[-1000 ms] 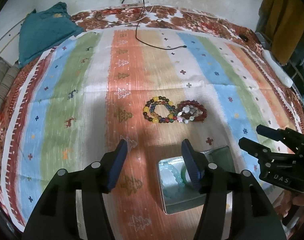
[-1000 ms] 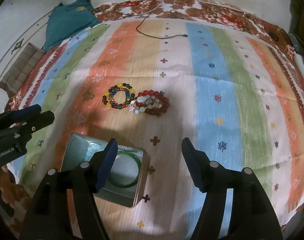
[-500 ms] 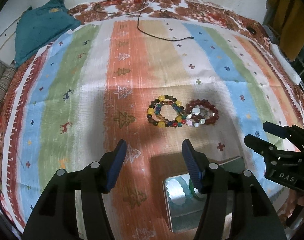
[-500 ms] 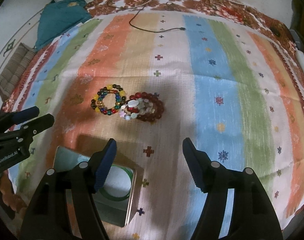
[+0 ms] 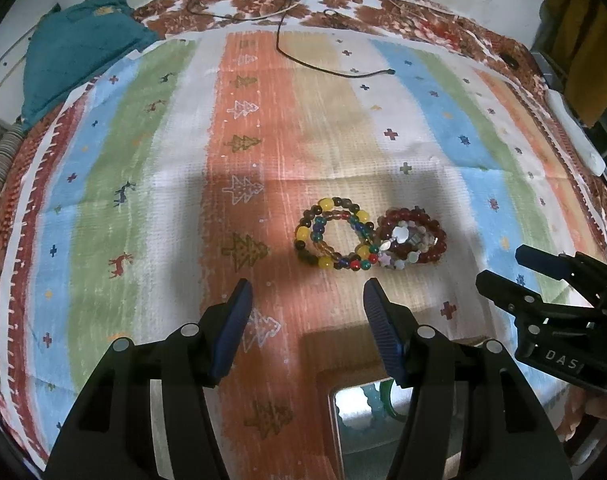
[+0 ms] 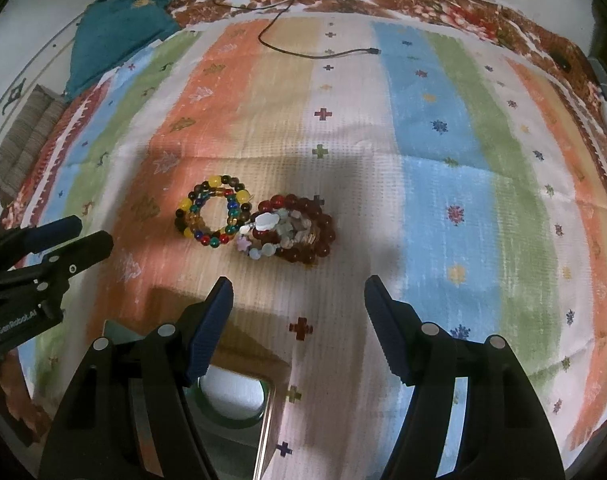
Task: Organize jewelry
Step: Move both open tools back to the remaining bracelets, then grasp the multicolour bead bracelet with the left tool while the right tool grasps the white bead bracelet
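A multicoloured bead bracelet [image 5: 332, 235] [image 6: 213, 211] lies on the striped cloth, touching a dark red bead bracelet [image 5: 417, 232] [image 6: 303, 229] with a white shell-bead strand [image 6: 269, 224] on it. A metal tin [image 5: 367, 424] [image 6: 231, 396] near the front edge holds a green bangle [image 5: 385, 396] and a pale bead bracelet [image 5: 369, 394]. My left gripper [image 5: 305, 292] is open and empty, just short of the bracelets. My right gripper [image 6: 297, 290] is open and empty, in front of the red bracelet. Each gripper also shows in the other's view, the right one [image 5: 503, 270] and the left one [image 6: 91, 232].
A black cable [image 5: 335, 70] lies across the far part of the cloth. A teal cloth [image 5: 75, 56] is bunched at the far left. A white object [image 5: 571, 132] lies along the right edge. Yellow fabric [image 5: 583, 44] hangs at the far right.
Both grippers have moved forward toward the bracelets, which look larger and nearer. The tin has slid down to the lower edge of both views. Both jaws stayed open.
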`<state>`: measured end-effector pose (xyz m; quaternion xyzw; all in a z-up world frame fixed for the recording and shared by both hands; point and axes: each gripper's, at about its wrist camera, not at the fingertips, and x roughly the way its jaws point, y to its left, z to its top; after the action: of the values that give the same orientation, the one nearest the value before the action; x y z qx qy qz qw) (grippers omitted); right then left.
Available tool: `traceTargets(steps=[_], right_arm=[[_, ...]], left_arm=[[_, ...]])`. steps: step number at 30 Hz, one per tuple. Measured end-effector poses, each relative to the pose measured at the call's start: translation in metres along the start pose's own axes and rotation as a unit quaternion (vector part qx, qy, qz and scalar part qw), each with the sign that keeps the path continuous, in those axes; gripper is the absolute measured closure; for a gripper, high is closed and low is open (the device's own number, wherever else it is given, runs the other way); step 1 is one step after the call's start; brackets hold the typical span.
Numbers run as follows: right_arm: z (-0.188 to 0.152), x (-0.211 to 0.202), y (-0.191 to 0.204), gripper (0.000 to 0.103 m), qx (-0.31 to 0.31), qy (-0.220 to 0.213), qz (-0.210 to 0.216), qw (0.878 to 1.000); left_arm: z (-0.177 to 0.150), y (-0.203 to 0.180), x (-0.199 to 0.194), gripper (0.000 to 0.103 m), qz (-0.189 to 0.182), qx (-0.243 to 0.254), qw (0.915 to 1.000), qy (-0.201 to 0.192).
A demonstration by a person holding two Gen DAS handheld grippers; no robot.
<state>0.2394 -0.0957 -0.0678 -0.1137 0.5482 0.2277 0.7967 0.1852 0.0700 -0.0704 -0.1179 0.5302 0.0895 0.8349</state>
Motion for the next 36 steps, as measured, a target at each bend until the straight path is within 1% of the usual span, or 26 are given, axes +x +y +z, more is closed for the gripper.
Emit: traceTargets(steps=[16, 22, 30, 36], right_arm=[[0.017, 0.023, 0.002, 0.035, -0.011, 0.015, -0.003, 1.0], [0.025, 0.034, 0.0, 0.035, -0.015, 0.022, -0.006, 1.0], [0.035, 0.051, 0.0, 0.035, -0.022, 0.031, -0.009, 0.999], [0.042, 0.06, -0.004, 0.035, -0.021, 0.035, -0.011, 0.999]], left_arm=[[0.022, 0.002, 0.031, 0.045, -0.01, -0.002, 0.9997, 0.023], [0.026, 0.006, 0.047, 0.046, -0.004, 0.0, 0.9992, 0.039], [0.032, 0.006, 0.068, 0.051, -0.001, 0.006, 0.9982, 0.059], [0.036, 0.003, 0.08, 0.053, -0.003, 0.012, 0.9975, 0.069]])
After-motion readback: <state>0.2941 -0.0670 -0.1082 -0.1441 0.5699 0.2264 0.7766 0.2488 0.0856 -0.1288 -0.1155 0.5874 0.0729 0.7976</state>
